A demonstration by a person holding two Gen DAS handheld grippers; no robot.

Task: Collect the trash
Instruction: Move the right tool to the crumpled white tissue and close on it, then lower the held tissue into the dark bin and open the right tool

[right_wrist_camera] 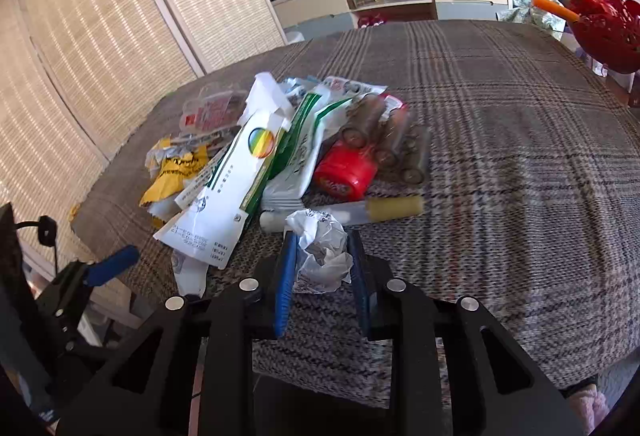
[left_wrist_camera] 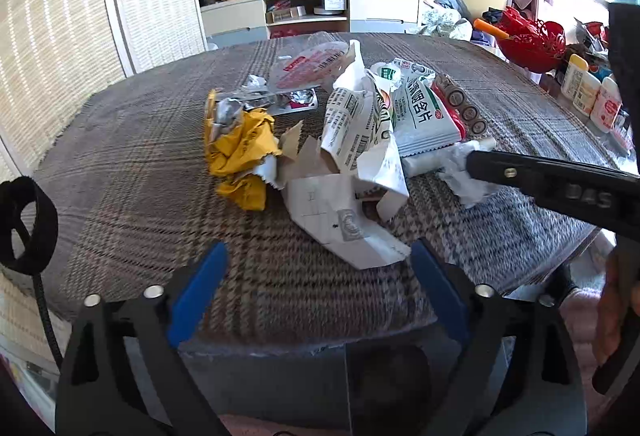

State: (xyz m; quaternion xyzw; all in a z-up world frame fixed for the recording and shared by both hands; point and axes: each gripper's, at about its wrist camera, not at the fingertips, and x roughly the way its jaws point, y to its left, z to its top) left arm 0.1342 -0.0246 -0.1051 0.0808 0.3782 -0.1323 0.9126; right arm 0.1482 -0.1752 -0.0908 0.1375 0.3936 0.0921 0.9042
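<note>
On the plaid-covered table [left_wrist_camera: 140, 171], left to right: the left gripper [left_wrist_camera: 316, 272] hovers with jaws spread wide and empty before a flattened white carton [left_wrist_camera: 340, 224], beside the trash heap [right_wrist_camera: 256, 155], while the right gripper [right_wrist_camera: 322, 268] has its jaws clamped on a crumpled white paper wad [right_wrist_camera: 324, 256].

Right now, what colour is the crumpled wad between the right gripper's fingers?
White, with faint grey print: the crumpled wad shows best in the right wrist view, pinched by the right gripper.
</note>
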